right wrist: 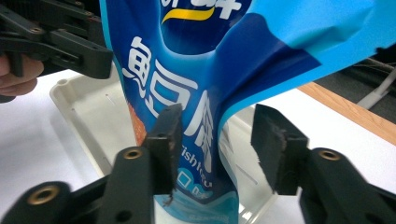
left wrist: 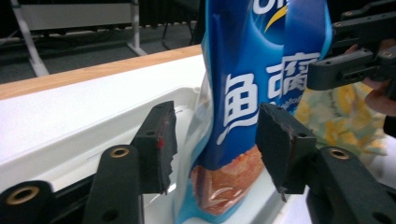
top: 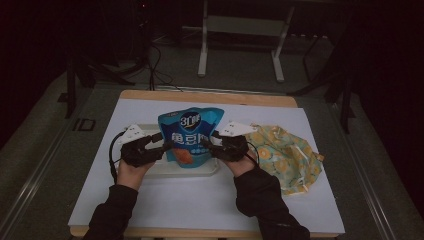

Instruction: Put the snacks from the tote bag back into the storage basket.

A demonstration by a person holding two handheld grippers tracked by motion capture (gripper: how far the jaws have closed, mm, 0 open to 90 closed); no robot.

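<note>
A blue snack bag [top: 190, 137] with white characters stands upright in a shallow white tray [top: 165, 170]. My left gripper [top: 162, 146] is at the bag's left edge and my right gripper [top: 209, 146] at its right edge. In the left gripper view the bag [left wrist: 261, 93] rises between the parted jaws of the left gripper [left wrist: 215, 144], with a gap on each side. In the right gripper view the bag's [right wrist: 196, 70] lower edge hangs between the spread jaws of the right gripper [right wrist: 217, 144]. Both grippers are open.
A yellow floral cloth bag [top: 287, 155] lies crumpled to the right of the tray. A white mat [top: 200, 200] covers the wooden table [top: 200, 96]. Metal stand legs [top: 202, 55] are on the floor beyond the table.
</note>
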